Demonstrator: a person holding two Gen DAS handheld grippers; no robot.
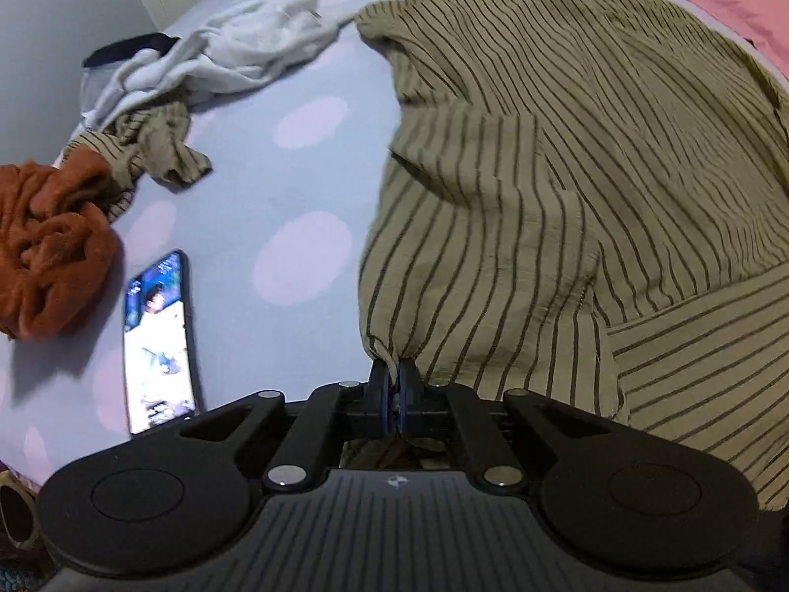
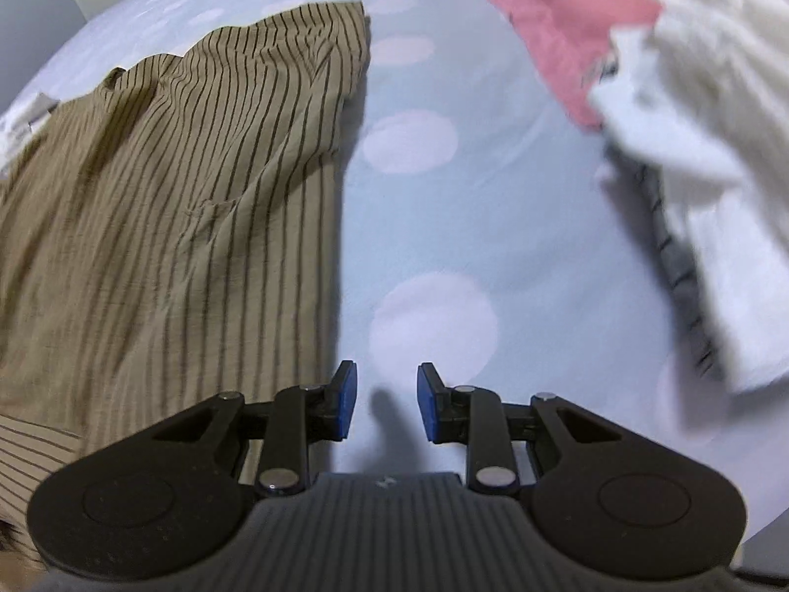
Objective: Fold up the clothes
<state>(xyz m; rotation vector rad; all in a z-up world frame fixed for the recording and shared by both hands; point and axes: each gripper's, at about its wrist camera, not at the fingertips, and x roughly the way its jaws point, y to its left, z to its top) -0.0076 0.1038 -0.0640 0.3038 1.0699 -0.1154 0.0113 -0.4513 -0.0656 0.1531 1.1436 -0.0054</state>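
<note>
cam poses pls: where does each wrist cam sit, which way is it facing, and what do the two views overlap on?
Left wrist: sits behind the left gripper, looking along its shut fingers across the bed; striped shirt hem pinched, phone and rust cloth at left.
Right wrist: sits behind the right gripper, open over bare dotted bedsheet; white garment at right.
Shared: the striped shirt, the bedsheet and the pink fabric. No hand visible.
</note>
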